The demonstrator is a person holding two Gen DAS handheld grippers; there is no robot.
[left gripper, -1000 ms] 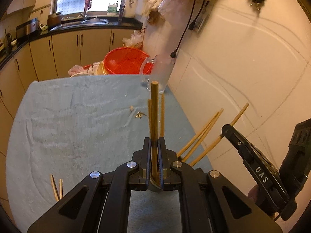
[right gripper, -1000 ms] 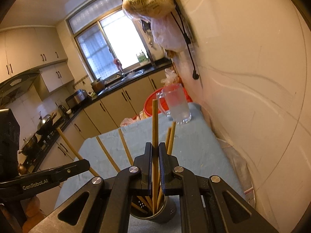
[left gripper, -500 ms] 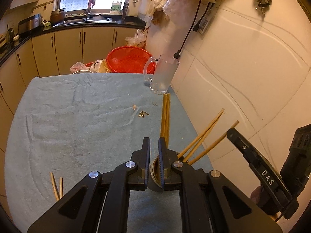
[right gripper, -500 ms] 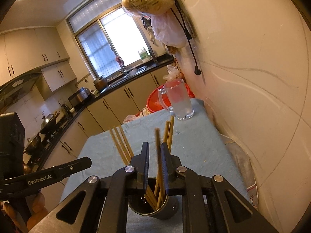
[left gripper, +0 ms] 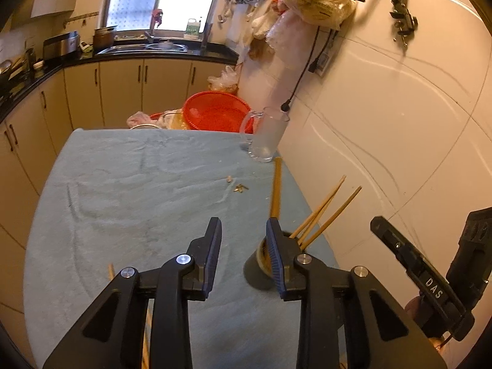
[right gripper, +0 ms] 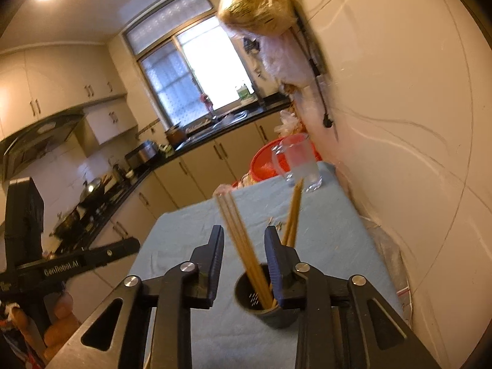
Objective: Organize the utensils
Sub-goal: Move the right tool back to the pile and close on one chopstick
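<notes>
As tools (right gripper: pixel 243 253) part, chopsticks (right gripper: pixel 246 246) between, untouched

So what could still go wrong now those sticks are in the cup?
The dark holder stands near the table's wall-side edge, and its chopsticks lean outward, so a bump might tip it. The right gripper, whose jaws have just been opening, has chopsticks between its jaws; pulling away could snag them. The left gripper is close to the holder too. Loose chopsticks remain on the cloth.
</notes>
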